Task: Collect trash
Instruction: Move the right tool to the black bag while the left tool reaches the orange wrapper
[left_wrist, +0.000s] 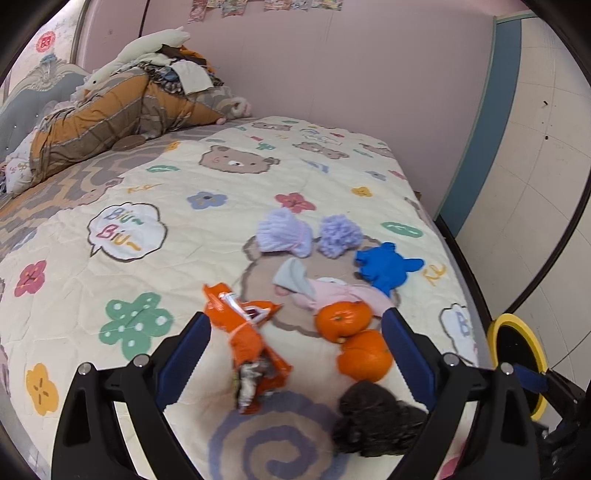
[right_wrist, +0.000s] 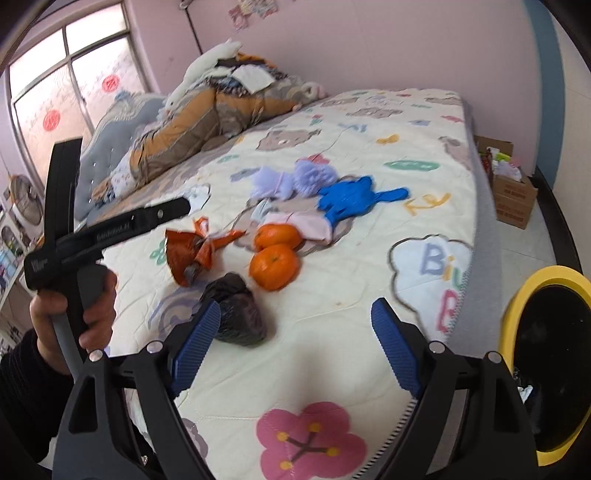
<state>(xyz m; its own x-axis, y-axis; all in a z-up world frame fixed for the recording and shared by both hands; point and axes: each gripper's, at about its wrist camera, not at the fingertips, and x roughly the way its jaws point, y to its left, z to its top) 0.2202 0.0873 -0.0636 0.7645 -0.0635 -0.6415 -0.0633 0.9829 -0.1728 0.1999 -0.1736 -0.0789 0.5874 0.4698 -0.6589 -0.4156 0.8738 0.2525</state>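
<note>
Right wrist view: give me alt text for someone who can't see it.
The open right gripper, nothing between its blue fingers, hovers over a cartoon-print bed quilt beside a crumpled black bag. Beyond lie two oranges, an orange wrapper and small clothes. A yellow-rimmed bin stands at right; a hand holds the other gripper at left.

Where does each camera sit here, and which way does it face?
Left wrist: on the left gripper, angled down over the bed's quilt; own open blue-padded fingers show.
Right wrist: on the right gripper, facing up the bed; own open fingers, plus the person's left hand on its handle.
Shared: orange wrapper, two oranges, black bag, yellow-rimmed bin.
</note>
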